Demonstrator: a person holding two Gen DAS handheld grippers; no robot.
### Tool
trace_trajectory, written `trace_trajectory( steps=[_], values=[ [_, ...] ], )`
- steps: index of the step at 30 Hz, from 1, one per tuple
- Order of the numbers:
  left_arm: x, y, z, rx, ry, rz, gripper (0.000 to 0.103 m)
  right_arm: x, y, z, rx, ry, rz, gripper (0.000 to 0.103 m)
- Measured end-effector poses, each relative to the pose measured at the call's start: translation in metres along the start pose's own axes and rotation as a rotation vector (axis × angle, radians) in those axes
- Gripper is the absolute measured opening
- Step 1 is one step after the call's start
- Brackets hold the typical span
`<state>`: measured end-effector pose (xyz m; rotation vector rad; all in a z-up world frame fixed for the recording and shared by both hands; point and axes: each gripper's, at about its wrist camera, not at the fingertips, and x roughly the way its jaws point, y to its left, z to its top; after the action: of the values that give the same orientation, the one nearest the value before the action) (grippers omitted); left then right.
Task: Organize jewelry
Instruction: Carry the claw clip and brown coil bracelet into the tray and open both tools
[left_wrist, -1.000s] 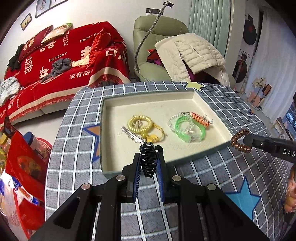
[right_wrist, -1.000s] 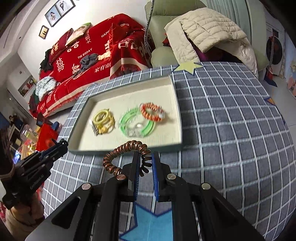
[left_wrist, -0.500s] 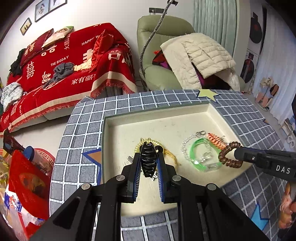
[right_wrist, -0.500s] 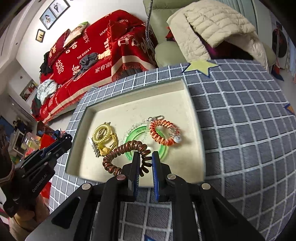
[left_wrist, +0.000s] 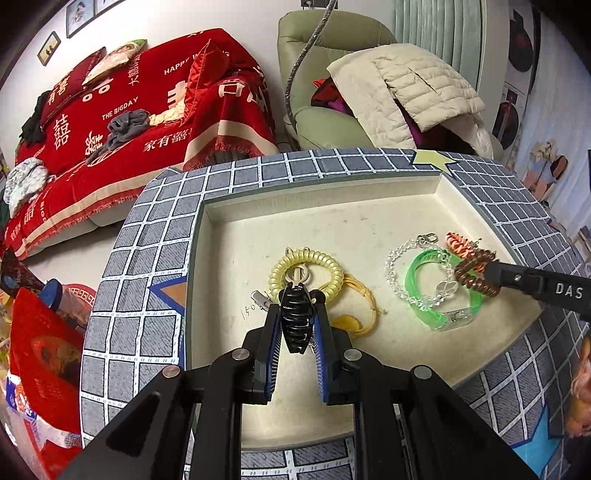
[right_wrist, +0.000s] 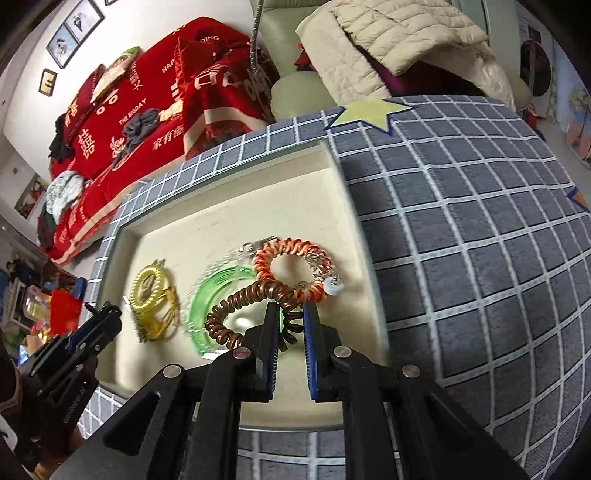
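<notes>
**Ana:** Two claws, both over the tray (left_wrist: 436, 184), each carrying one piece. Why hold them above it like that?

**Ben:** My guess is they're about to be set down with the rest. The left claw (left_wrist: 297, 317) is clenched on a black hair clip (left_wrist: 295, 319), gripped by its sides, teeth facing up, so it can simply be let go onto the bare floor of the tray near the yellow coil tie (left_wrist: 306, 264).

**Ana:** And the other?

**Ben:** The right claw (right_wrist: 290, 326) pinches one end of a brown coil hair tie (right_wrist: 240, 306). Most of the loop sticks out free to its left, above the green bangle (right_wrist: 221, 280) and just beside the orange coil tie (right_wrist: 288, 258).

**Ana:** How do they look?

**Ben:** The clip is glossy, ribbed, hard plastic. The brown tie is a shiny, springy spiral, slightly stretched into an oval.

**Ana:** And the tray?

**Ben:** Cream inside, shallow, resting on the grey checked counter (right_wrist: 480, 258).
</notes>
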<state>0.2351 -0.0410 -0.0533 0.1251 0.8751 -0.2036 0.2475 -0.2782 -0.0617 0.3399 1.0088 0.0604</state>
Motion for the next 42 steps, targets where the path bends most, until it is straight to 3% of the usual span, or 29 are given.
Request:
trace_trajectory(
  steps=[16, 31, 33, 35, 42],
  values=[
    [0.015, -0.009, -0.003, 0.017, 0.015, 0.041, 0.038, -0.011, 0.028, 0.004, -0.160, -0.064, -0.070, 0.014],
    [0.026, -0.013, -0.005, 0.025, 0.031, 0.073, 0.038, 0.002, 0.037, -0.007, -0.223, -0.052, -0.115, 0.015],
    [0.025, -0.013, -0.006, 0.026, 0.027, 0.075, 0.038, 0.001, 0.036, -0.007, -0.222, -0.052, -0.111, 0.022],
    [0.024, -0.013, -0.007, 0.027, 0.025, 0.078, 0.038, -0.001, 0.033, -0.008, -0.208, -0.052, -0.098, 0.048],
    [0.017, -0.009, -0.006, 0.008, 0.009, 0.077, 0.038, -0.015, 0.031, -0.011, -0.192, -0.073, -0.071, 0.051]
  ],
)
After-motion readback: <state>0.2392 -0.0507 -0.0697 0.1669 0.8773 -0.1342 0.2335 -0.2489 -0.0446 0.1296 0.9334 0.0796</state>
